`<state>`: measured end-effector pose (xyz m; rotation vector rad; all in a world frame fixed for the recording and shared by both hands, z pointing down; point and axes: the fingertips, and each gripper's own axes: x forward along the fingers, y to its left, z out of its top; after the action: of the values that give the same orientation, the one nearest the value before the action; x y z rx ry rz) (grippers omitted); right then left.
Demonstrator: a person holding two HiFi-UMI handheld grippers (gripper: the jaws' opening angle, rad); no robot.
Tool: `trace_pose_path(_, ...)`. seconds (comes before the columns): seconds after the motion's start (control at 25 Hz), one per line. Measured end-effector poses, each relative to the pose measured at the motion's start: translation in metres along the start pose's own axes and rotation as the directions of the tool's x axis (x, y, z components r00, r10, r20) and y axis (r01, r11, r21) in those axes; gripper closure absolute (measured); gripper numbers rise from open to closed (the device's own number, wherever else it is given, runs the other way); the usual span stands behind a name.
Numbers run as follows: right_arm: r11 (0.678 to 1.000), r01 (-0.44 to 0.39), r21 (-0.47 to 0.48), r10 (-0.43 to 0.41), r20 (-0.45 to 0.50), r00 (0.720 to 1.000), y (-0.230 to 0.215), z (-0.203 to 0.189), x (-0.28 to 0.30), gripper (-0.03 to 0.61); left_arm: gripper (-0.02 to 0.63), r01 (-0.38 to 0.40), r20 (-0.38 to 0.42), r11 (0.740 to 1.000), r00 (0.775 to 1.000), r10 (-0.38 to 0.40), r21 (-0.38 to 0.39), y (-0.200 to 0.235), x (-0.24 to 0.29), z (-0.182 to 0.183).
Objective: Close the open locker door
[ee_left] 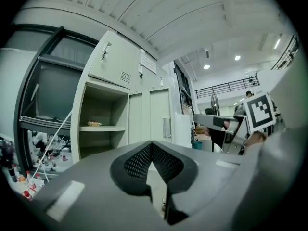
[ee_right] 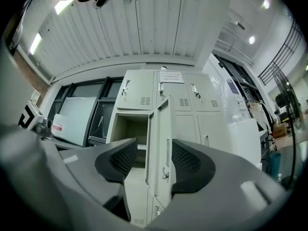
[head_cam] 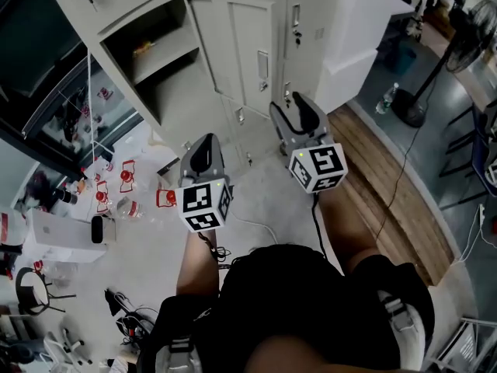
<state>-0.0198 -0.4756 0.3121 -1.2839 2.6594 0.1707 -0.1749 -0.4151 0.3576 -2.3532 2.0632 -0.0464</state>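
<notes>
The locker [head_cam: 183, 92] stands open at the left of the head view, with a shelf [head_cam: 175, 54] inside. Its door [head_cam: 233, 49] is swung out to the right of the opening, ahead of both grippers and touching neither. The left gripper [head_cam: 203, 152] is held low, below the opening, with its jaws together and nothing between them. The right gripper [head_cam: 299, 109] is further forward, its jaws wide apart. In the right gripper view the edge of the door shows in the gap between them, some way off.

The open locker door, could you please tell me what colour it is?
The open locker door is a plain pale cream-grey; the head view shows it best.
</notes>
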Motion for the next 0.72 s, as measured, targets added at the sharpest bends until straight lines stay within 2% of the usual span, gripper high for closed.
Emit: trace_pose_path(0.72, 0.998, -0.062, 0.030, 0.065, -0.091, 0.994, -0.053, -0.018, 0.084, 0.371, 0.614, -0.100, -0.002, 0.995, 0.995, 0.100, 0.022, 0.014, -0.008, 0.002)
